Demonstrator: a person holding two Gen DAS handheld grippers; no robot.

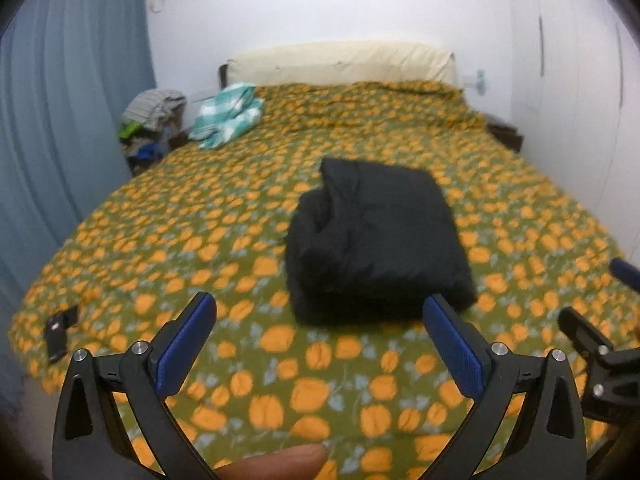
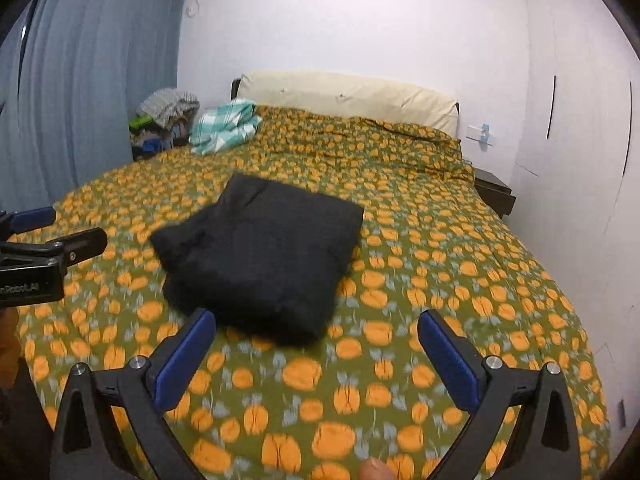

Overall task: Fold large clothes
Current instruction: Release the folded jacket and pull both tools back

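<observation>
- One black garment [image 1: 376, 240] lies on the pumpkin-print bedspread [image 1: 200, 240] as a compact, thick rectangle, roughly mid-bed and well short of the cream headboard cushion [image 1: 340, 62]
- Most of the folding looks done: I see no sleeve or loose hem trailing from the bundle, though its left side bunches into a ridge, so a tidy-up may remain
- The left gripper [image 1: 320, 312] has its blue-padded fingers spread wide with nothing between them, hovering just nearer than the garment's closest edge
- The right gripper [image 2: 316, 326] is likewise spread wide and holds nothing, just beside the garment's near right corner
- A checked teal cloth [image 2: 224, 126] sits far beyond the garment, near the headboard's left end; a clothes pile [image 2: 164, 120] is off the bed's far left corner
- Whether those need folding next I cannot tell
</observation>
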